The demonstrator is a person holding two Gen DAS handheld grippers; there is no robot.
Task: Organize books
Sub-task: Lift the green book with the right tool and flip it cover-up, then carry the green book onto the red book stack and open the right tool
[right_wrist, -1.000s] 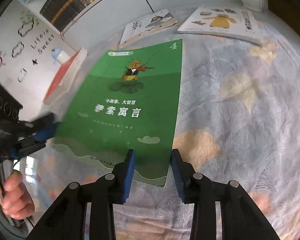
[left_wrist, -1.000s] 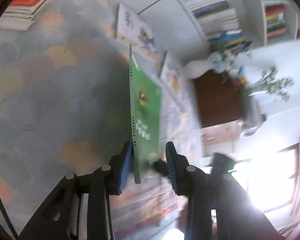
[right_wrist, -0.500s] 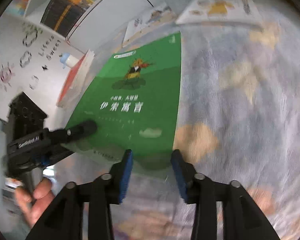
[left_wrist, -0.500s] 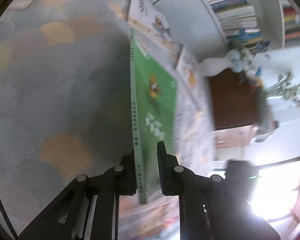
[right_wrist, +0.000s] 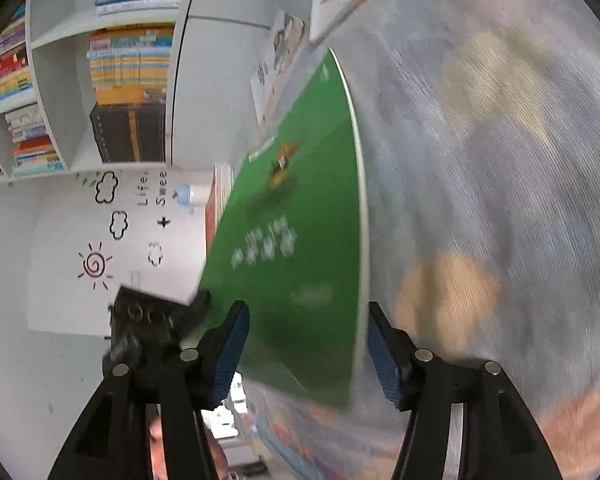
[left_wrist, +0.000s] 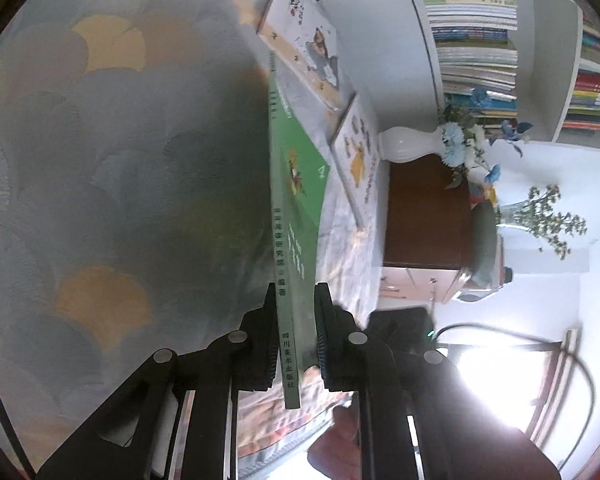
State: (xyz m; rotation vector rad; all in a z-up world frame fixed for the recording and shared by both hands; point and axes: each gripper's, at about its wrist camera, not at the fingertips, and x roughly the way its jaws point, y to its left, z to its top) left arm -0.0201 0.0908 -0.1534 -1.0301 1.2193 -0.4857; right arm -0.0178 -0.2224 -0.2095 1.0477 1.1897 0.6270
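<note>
A thin green book (left_wrist: 296,208) stands edge-on in the left wrist view, its spine toward me. My left gripper (left_wrist: 294,336) is shut on its near end, both pads pressing the covers. In the right wrist view the same green book (right_wrist: 300,240) shows its front cover, tilted above the patterned cloth (right_wrist: 480,160). The jaws of my right gripper (right_wrist: 306,344) are opening. The book's near corner lies between them, and neither pad touches it. The left gripper (right_wrist: 160,320) shows there as a dark block at the book's left edge.
Two picture books (left_wrist: 300,40) (left_wrist: 360,152) lie flat on the cloth beyond the green one. A red-topped stack of books (right_wrist: 216,200) sits at the far left. White shelves full of books (left_wrist: 472,40) stand behind, with a white vase (left_wrist: 408,144) on a brown cabinet (left_wrist: 424,212).
My left gripper closed onto the green book's spine end. The right gripper's jaws spread apart and released the book's corner, and its view rolled so the book now looks steeply tilted.
</note>
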